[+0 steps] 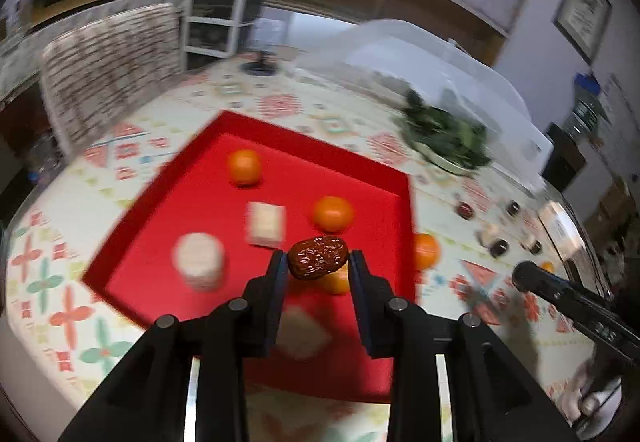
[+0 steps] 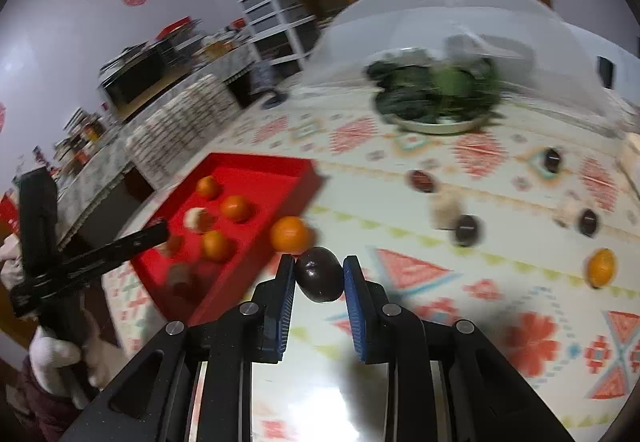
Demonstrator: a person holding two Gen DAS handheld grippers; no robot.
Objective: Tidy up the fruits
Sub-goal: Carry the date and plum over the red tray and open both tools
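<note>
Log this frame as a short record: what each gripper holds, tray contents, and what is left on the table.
left gripper: jaws shut on a wrinkled red date, above the red tray
right gripper: jaws shut on a smooth dark fruit, over the tablecloth beside the tray
tray contents: three oranges, some pale items, blurred
outside tray: one orange against tray wall, another orange to the right, several dark fruits
background: plate of greens
</note>
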